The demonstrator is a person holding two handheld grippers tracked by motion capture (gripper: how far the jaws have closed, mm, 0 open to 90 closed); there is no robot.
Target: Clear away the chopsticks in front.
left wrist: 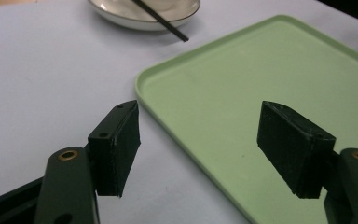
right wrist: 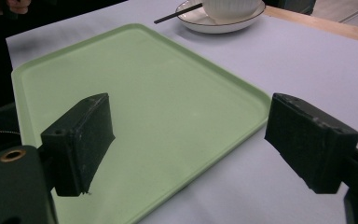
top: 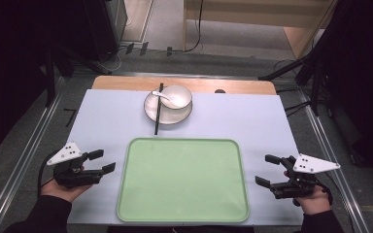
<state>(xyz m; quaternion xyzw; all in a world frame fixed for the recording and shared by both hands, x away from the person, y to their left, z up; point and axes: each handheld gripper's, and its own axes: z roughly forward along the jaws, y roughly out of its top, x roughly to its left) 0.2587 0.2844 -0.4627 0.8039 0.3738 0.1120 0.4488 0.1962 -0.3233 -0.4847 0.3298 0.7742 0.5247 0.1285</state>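
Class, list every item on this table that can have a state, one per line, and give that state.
Green tray: empty, flat on the table.
Plate: carries the bowl.
Bowl: upright, spoon inside.
Spoon: resting in the bowl.
Chopsticks: lying across the plate.
Left tongs: open, empty.
Right tongs: open, empty.

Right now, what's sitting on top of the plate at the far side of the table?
A white bowl sits on the plate with a white spoon in it. Black chopsticks lie across the plate's left rim. The plate surface under the bowl is covered.

Pale lilac-topped bench (top: 107, 121) | flat green plastic tray (top: 183, 216) near edge | round white plate (top: 150, 110) far side
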